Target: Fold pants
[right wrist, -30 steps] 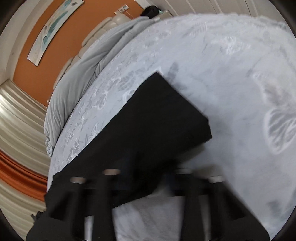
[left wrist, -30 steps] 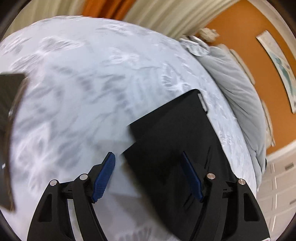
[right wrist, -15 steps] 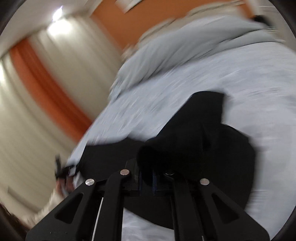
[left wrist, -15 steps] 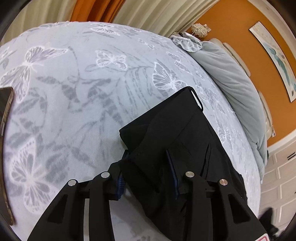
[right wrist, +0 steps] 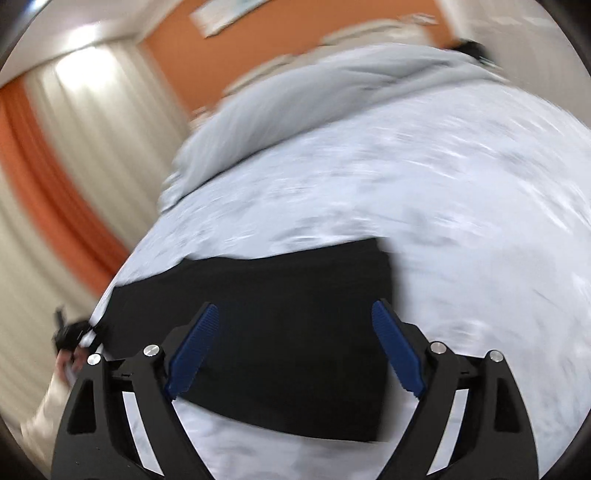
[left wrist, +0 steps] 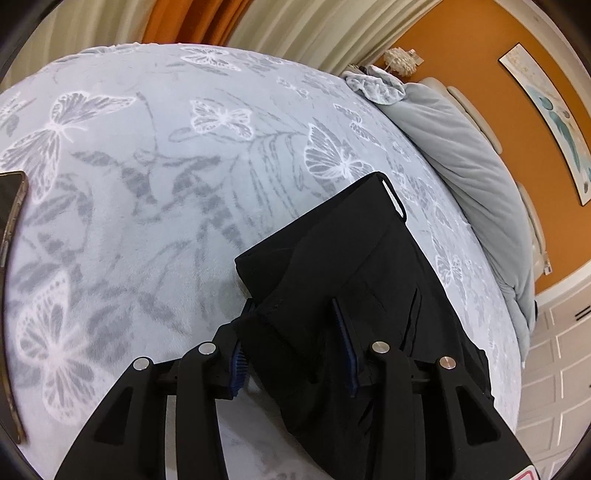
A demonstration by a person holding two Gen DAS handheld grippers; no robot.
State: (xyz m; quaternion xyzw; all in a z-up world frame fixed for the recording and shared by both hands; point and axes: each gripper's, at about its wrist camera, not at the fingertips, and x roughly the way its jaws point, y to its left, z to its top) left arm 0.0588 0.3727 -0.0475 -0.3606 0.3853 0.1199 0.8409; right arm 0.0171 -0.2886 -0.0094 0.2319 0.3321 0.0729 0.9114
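Observation:
Black pants (left wrist: 332,258) lie folded on the pale butterfly bedspread (left wrist: 166,184), with a white-edged corner at the far end. My left gripper (left wrist: 291,306) is shut on the near left edge of the pants, and bunched fabric fills the gap between its blue pads. The right wrist view is blurred by motion. There the pants (right wrist: 280,295) lie flat as a dark rectangle. My right gripper (right wrist: 293,305) hovers over them with its jaws opening wide, and no cloth is pressed between its pads.
A dark phone (left wrist: 11,221) lies at the bed's left edge. A rolled grey duvet (left wrist: 461,166) runs along the far side under an orange wall. Curtains (left wrist: 314,26) hang beyond the bed. The other gripper and a sleeve (right wrist: 66,339) show at the left.
My left gripper went from open beside the pants to shut on their edge. My right gripper swung across carrying a fold of pants, then let go and spread its jaws.

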